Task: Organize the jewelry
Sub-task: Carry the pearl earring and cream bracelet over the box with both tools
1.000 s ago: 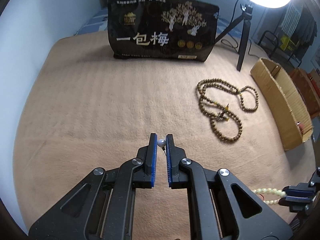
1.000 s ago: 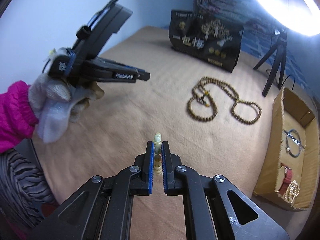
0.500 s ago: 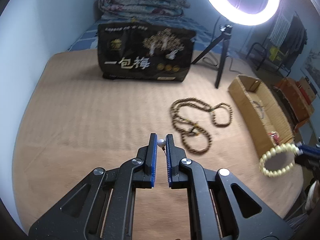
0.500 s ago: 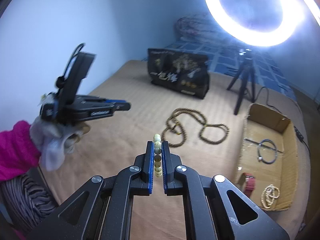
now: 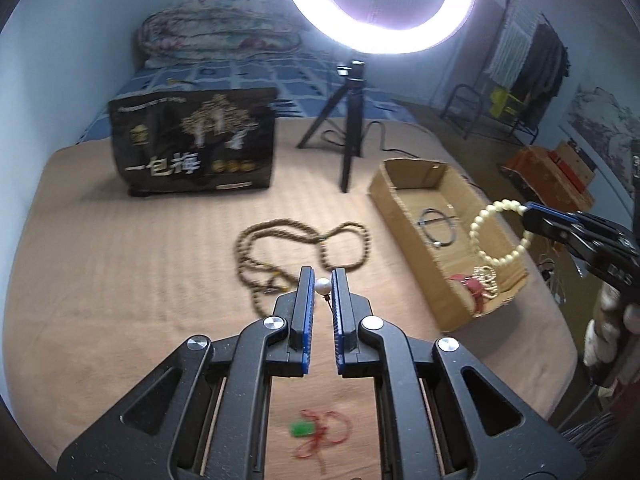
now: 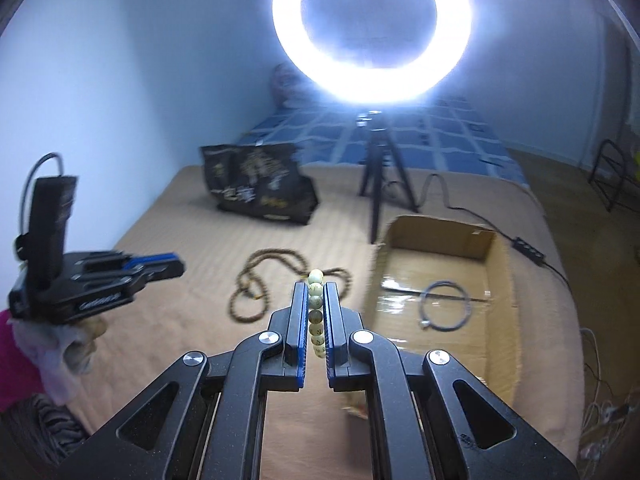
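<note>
while the left gripper [image 5: 323, 285] pinches a pearl [image 5: 323, 286], the right gripper [image 6: 316, 294] clamps a bead bracelet [image 6: 315, 312].

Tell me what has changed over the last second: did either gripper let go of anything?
Neither let go. The right gripper has carried the cream bead bracelet up off the blanket and over to the cardboard box, where it now hangs above the open top. The left gripper has also lifted, still shut on the white pearl bead. The brown bead necklace and the black bag stayed put.
</note>
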`<action>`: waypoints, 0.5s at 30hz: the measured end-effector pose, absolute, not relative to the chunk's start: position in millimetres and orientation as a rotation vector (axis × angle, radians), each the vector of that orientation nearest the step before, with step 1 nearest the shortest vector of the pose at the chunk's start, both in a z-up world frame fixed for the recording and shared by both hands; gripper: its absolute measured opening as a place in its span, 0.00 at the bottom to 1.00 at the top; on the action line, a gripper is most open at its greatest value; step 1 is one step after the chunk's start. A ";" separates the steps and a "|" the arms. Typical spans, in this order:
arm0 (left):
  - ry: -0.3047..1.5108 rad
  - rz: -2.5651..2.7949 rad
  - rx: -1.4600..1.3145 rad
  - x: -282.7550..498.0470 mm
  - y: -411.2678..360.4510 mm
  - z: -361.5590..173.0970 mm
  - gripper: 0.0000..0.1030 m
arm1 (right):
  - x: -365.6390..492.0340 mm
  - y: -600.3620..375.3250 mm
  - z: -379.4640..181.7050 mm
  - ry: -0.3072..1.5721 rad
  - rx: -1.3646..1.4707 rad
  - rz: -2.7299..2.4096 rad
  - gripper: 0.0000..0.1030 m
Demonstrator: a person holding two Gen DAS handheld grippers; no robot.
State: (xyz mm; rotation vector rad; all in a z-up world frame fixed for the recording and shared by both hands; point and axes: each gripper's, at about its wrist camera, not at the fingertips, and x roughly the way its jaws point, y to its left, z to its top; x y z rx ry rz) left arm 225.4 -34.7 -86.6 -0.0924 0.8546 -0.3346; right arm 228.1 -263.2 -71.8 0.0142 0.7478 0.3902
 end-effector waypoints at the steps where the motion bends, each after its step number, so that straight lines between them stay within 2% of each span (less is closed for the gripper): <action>1: 0.853 -0.342 -0.094 225.8 -40.0 -85.7 0.06 | 230.2 -268.8 -72.1 0.749 0.021 0.379 0.05; 15: 0.855 -0.455 -0.114 246.6 -131.5 -93.2 0.06 | 248.0 -331.0 -89.5 0.794 0.064 0.235 0.05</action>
